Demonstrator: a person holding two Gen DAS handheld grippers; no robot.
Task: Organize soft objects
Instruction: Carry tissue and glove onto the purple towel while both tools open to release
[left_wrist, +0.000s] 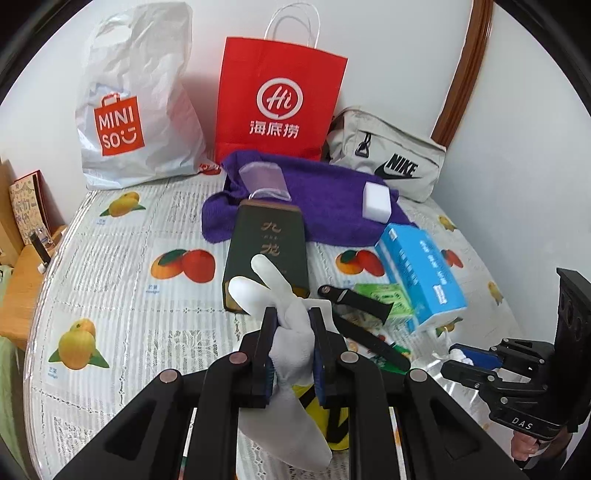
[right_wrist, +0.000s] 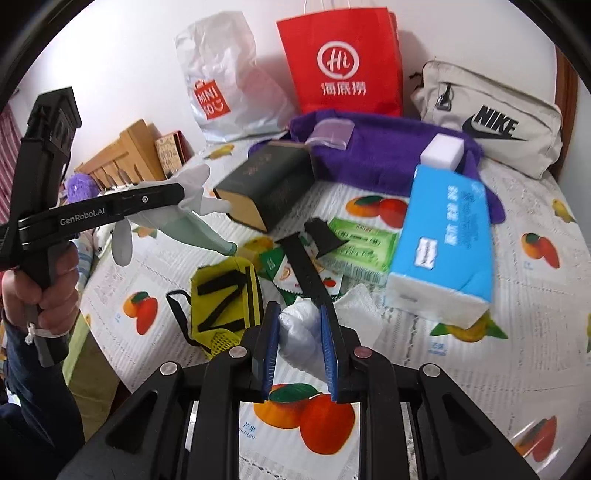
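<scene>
Right now the soft white fabric glove (left_wrist: 291, 325) is clamped between the jaws of the left gripper (left_wrist: 291, 321), held up above the tabletop (left_wrist: 122, 295) with its fingers sticking out past the pads. The right gripper (right_wrist: 300, 325) has its jaws pressed together on a crumpled white plastic wrapper (right_wrist: 299, 334) — lifted clear of the fruit-print cover. Just beyond it lie a yellow mesh pouch with black straps (right_wrist: 221, 295), a black watch strap (right_wrist: 306, 266) and a flat green packet (right_wrist: 360, 245). A blue tissue pack (right_wrist: 443, 243) leans beside them, tilted. Farther back sit a dark green box with gold lettering (left_wrist: 266, 254), a purple towel (left_wrist: 325, 203) carrying a white sponge block (left_wrist: 377, 202), and a beige Nike pouch (left_wrist: 388, 155). Against the wall stand a red paper bag (left_wrist: 280, 99) and a white Miniso plastic bag (left_wrist: 136, 99).
</scene>
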